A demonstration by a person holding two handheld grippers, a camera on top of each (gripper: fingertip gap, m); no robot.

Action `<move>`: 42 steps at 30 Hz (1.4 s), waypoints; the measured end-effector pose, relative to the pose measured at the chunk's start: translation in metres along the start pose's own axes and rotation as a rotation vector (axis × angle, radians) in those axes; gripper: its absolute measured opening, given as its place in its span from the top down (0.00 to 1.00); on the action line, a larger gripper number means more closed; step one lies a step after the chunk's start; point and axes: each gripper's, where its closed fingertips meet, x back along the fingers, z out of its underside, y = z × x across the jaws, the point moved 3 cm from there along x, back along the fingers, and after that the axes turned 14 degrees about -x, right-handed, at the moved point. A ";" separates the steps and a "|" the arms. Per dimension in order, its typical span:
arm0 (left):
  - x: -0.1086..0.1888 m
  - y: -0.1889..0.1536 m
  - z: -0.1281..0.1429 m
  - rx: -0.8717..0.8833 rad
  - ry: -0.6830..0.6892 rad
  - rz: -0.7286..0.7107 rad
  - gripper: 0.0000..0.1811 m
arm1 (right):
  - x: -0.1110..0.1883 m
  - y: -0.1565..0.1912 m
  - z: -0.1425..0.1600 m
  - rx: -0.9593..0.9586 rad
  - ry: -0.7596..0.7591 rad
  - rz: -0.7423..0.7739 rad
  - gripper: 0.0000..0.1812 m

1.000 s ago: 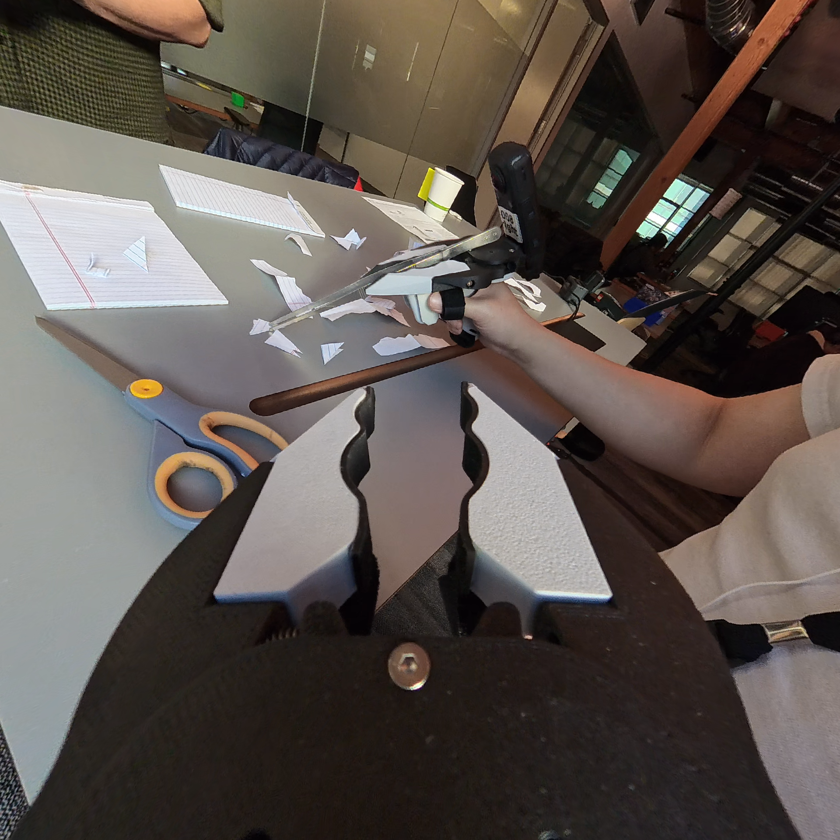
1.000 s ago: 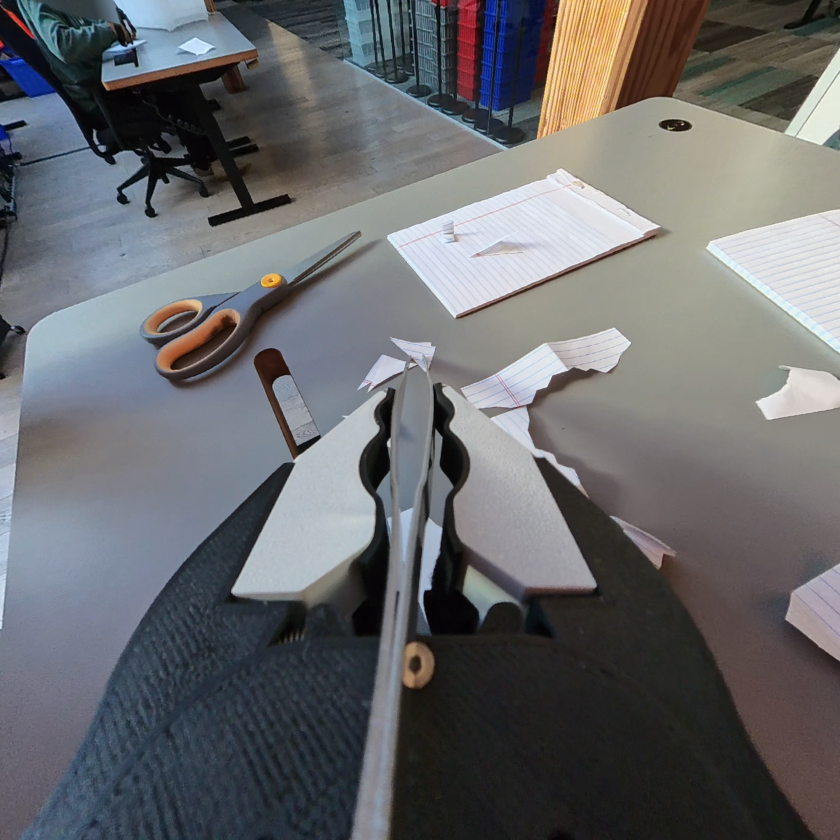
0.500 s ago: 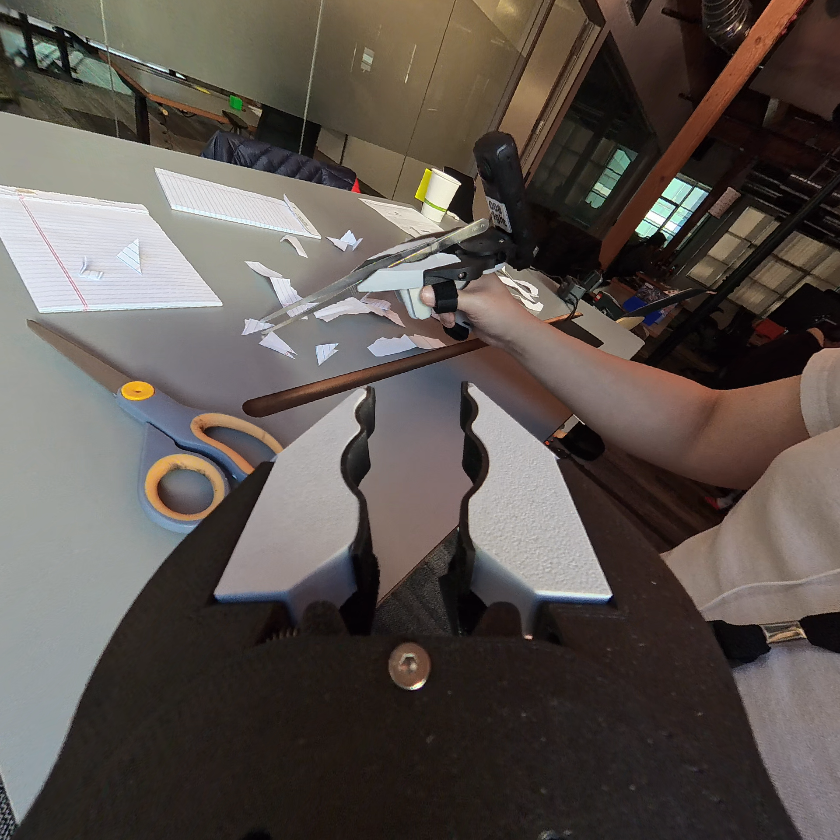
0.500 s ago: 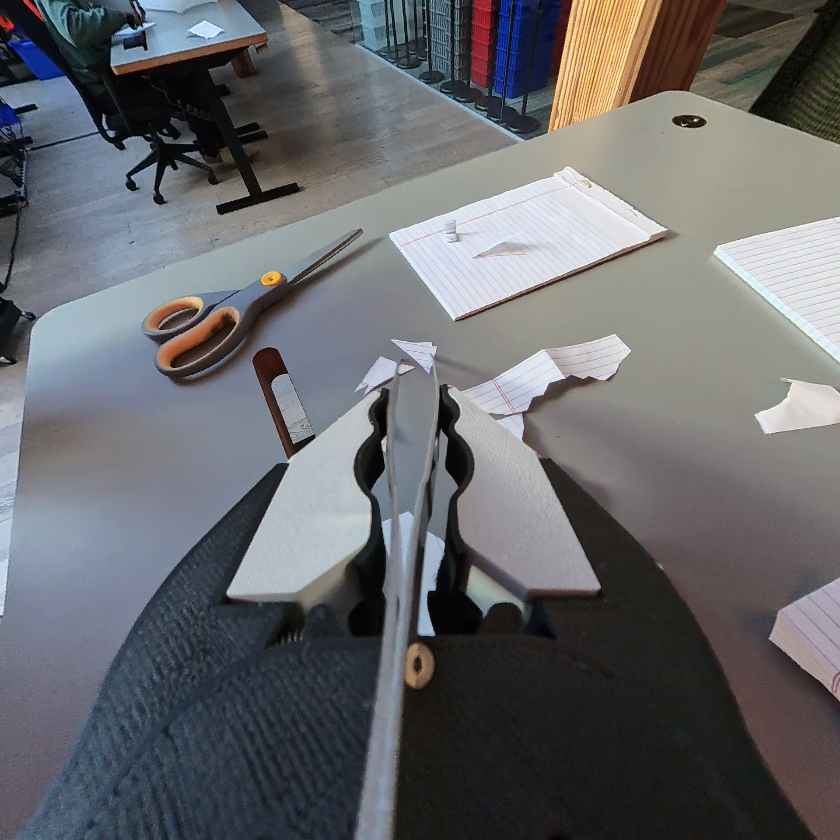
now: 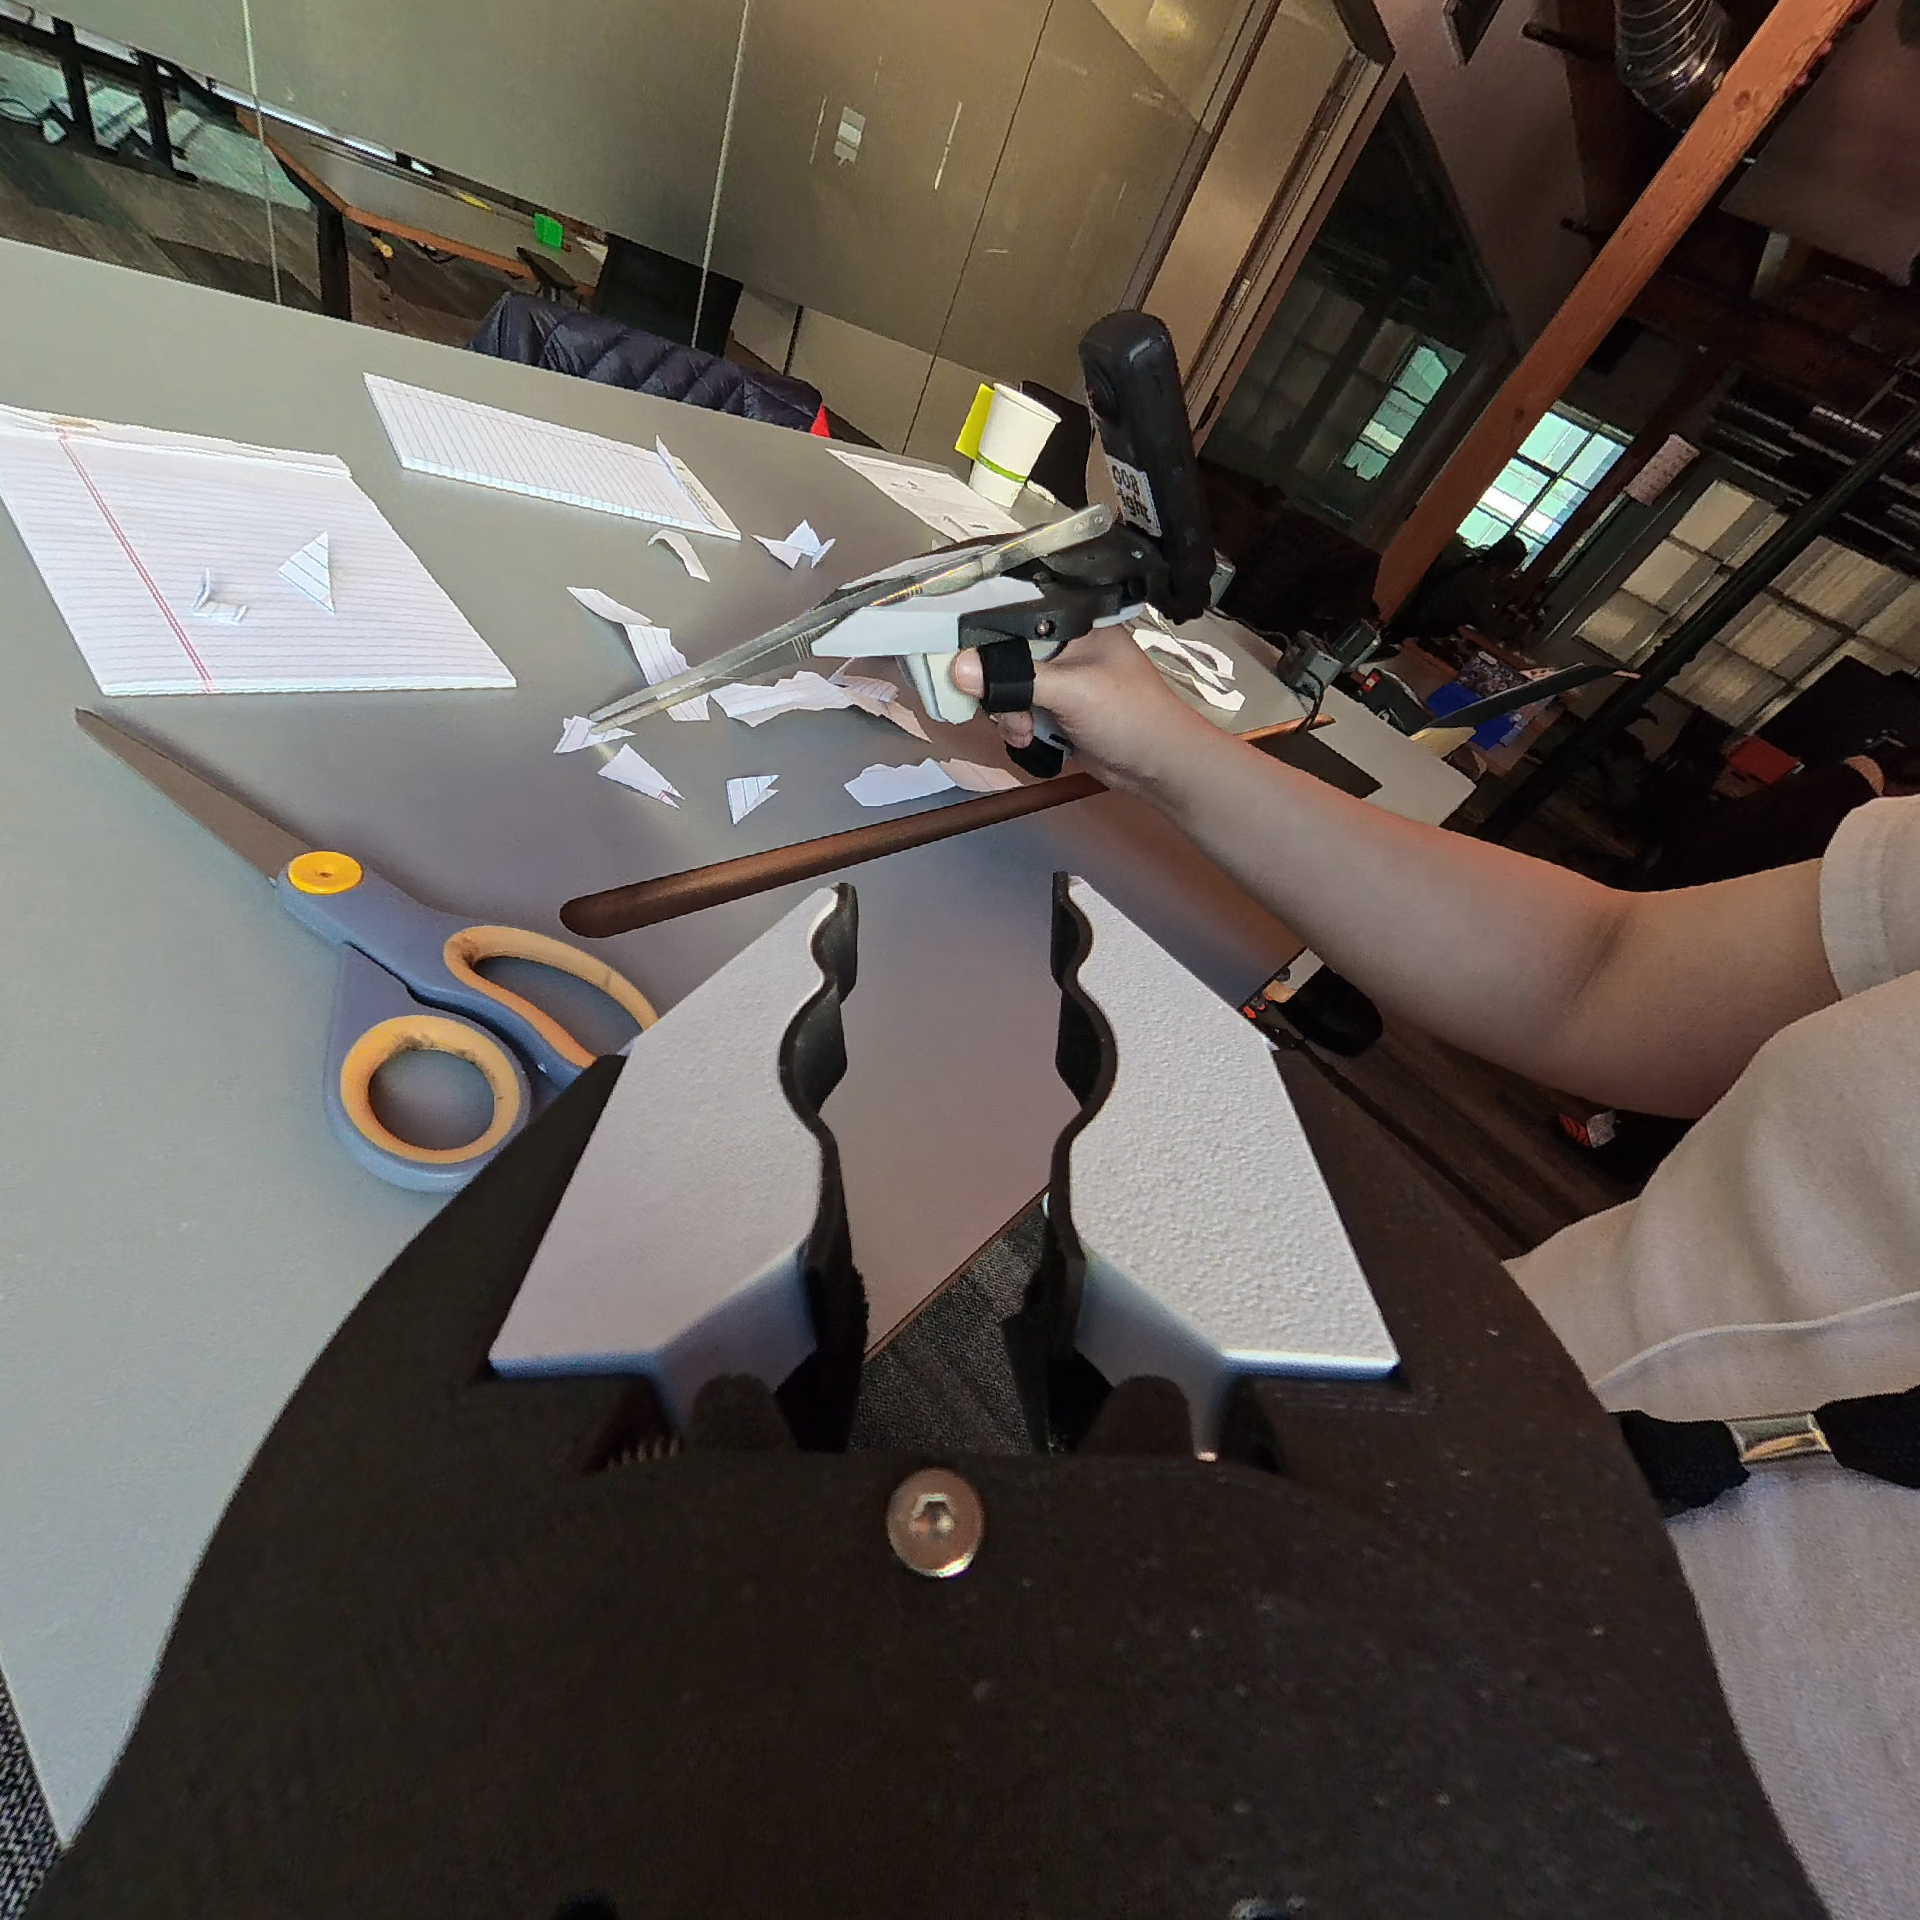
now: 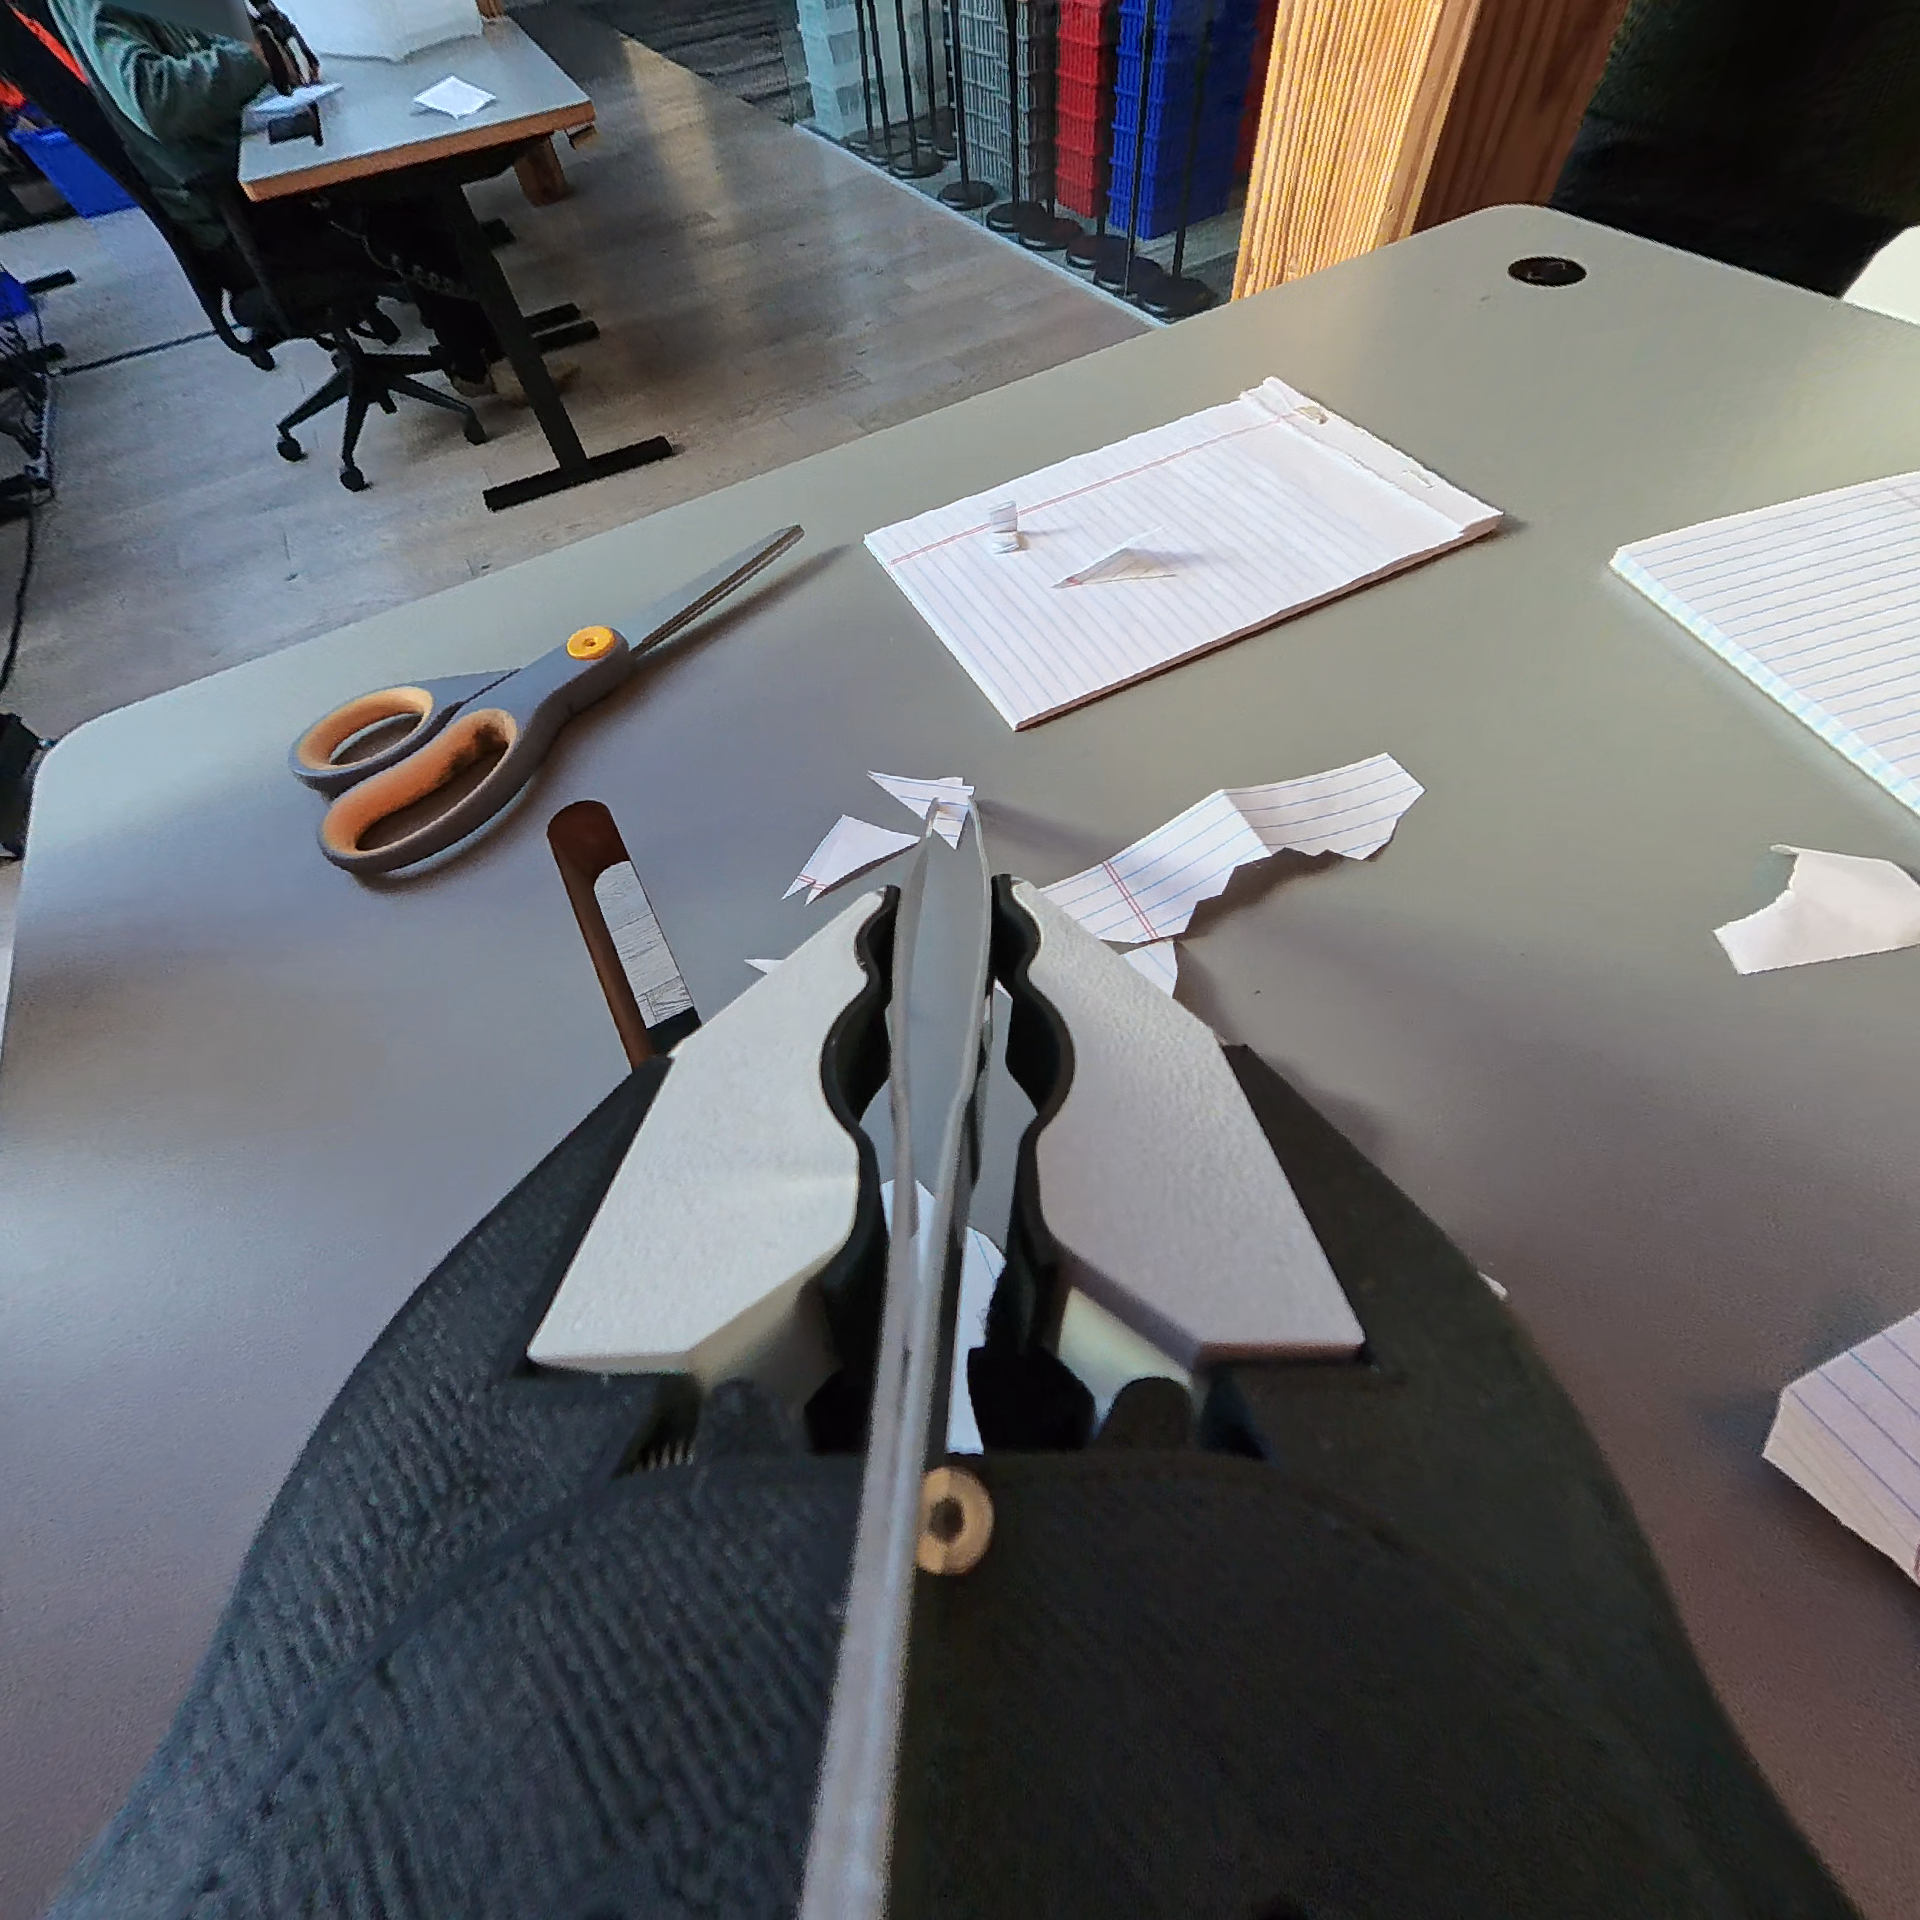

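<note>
My right gripper (image 6: 948, 899) is shut on long metal tweezers (image 6: 935, 1039) that run forward between its fingers. The tweezer tips rest at a small white triangular paper scrap (image 6: 920, 795) on the grey table (image 6: 312, 1091). The left wrist view shows the same right gripper (image 5: 904, 634), held in a hand, with the tweezers (image 5: 831, 613) slanting down to the scrap (image 5: 582, 732). My left gripper (image 5: 951, 894) is open and empty, above the table's near edge, next to the grey and orange scissors (image 5: 416, 997).
Several torn lined paper scraps (image 6: 1247, 862) lie around the tweezers. A lined notepad (image 6: 1174, 561) with two small scraps lies beyond, and a second pad (image 6: 1808, 623) to its right. The scissors (image 6: 468, 717) lie to the left. A dark slot (image 6: 608, 914) cuts the table. A paper cup (image 5: 1013, 442) stands at the far edge. The grippers' ends are close to 25 cm from one another.
The right gripper has tilted the tweezers down and their tips now meet at the small scrap. The left gripper has stayed open and nearly still. A person at the far edge left view.
</note>
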 end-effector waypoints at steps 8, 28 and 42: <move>0.000 0.001 0.002 0.005 0.002 -0.002 0.80 | 0.002 0.009 -0.004 -0.004 -0.019 -0.045 0.88; -0.001 0.002 0.003 0.018 0.001 0.004 0.80 | -0.001 0.005 0.006 -0.022 0.007 -0.017 0.92; -0.002 0.000 0.000 0.016 -0.007 0.019 0.81 | -0.025 -0.010 -0.051 -0.055 -0.047 -0.021 0.92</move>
